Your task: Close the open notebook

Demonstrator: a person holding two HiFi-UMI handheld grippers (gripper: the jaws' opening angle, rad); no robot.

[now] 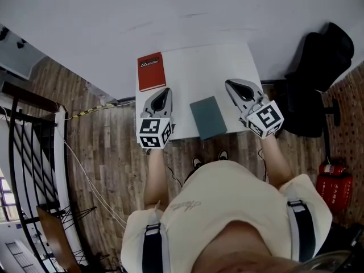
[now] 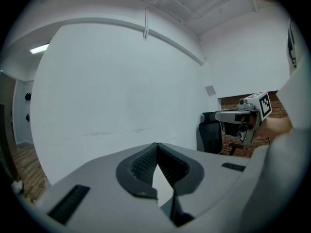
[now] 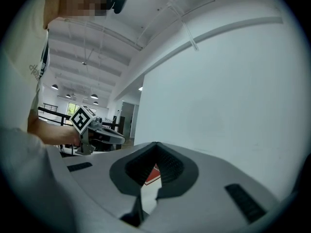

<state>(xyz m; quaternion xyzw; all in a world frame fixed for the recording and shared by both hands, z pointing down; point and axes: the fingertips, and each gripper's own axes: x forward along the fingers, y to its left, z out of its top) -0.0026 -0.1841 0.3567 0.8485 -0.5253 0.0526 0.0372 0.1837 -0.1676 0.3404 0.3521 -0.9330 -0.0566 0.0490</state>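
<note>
A teal notebook (image 1: 208,117) lies closed on the white table (image 1: 193,61), near its front edge. A red book (image 1: 151,71) lies closed at the far left corner; a sliver of the red book (image 3: 152,173) shows through the right gripper's jaws. My left gripper (image 1: 164,91) hovers left of the teal notebook, fingertips meeting, holding nothing. My right gripper (image 1: 230,84) hovers to the notebook's right, also shut and empty. In the gripper views both point at the white wall: the left gripper (image 2: 156,144) and the right gripper (image 3: 156,143). Neither touches a book.
A black office chair (image 1: 318,67) stands right of the table, with a red fire extinguisher (image 1: 333,169) on the wooden floor beyond it. A black railing (image 1: 23,152) runs along the left. The person's shoes (image 1: 208,159) stand at the table's front edge.
</note>
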